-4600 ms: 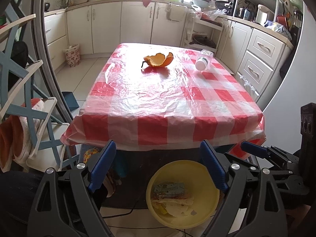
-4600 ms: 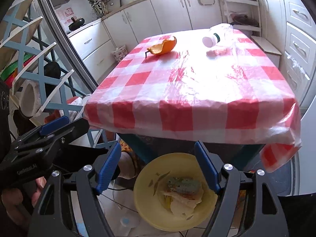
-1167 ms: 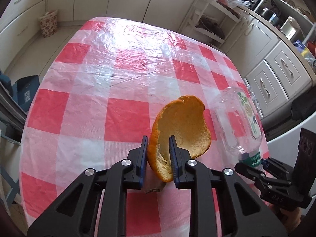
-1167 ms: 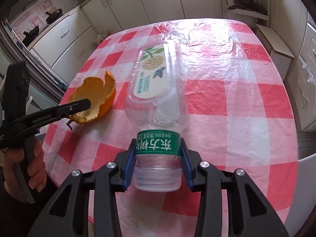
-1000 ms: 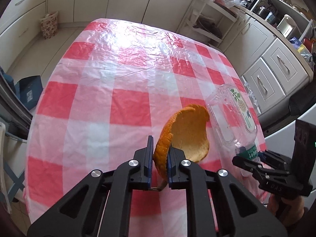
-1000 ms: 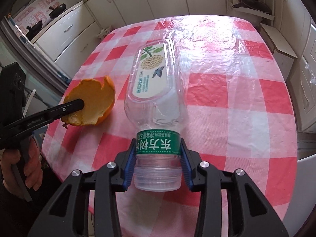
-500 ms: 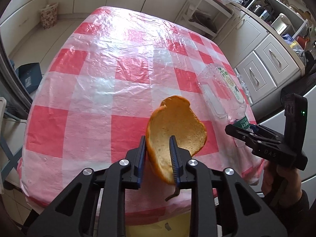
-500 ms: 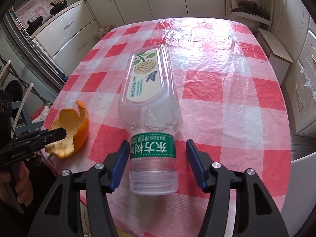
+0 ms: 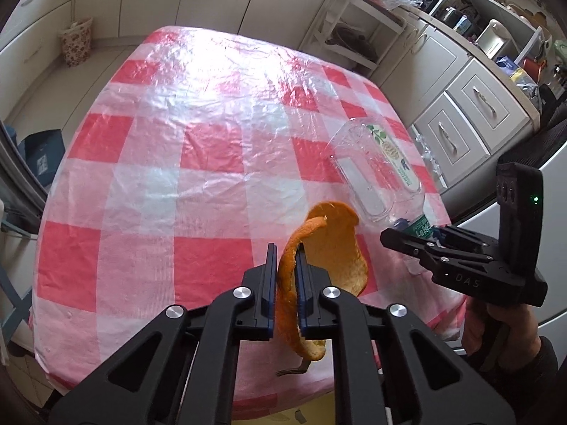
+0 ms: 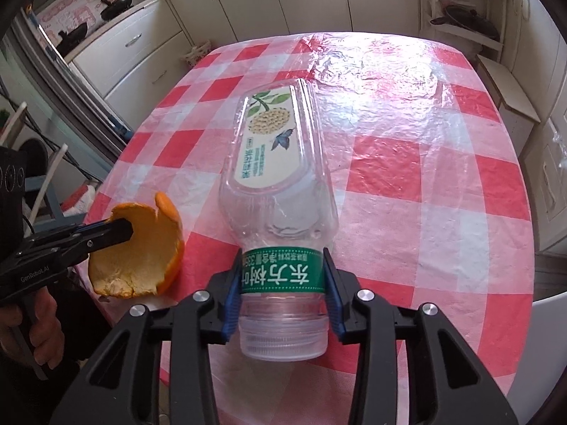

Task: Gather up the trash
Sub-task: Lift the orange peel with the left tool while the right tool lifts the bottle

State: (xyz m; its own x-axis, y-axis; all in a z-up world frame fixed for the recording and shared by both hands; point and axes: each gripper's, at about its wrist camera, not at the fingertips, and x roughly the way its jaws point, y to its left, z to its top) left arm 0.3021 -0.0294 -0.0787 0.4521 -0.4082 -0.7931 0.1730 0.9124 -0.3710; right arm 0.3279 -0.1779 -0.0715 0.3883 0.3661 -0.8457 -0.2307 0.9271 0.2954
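The left gripper (image 9: 283, 276), marked GenRoboAI, has just clamped the orange peel (image 9: 329, 258) above the checked tablecloth (image 9: 177, 163), while the right gripper (image 10: 281, 283) has just closed on the clear bottle (image 10: 280, 184) at its green Chinese-lettered neck band.

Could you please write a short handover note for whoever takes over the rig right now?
Left gripper: its fingers have just closed again and pinch the orange peel, held over the table's near edge.
Right gripper: its fingers have just closed again on the bottle at its green neck band; the clear body points away over the checked tablecloth.
Done: both pieces of trash are gripped.
Left: carry both to a bin and let go. A yellow rim shows below the table edge, too little to identify.
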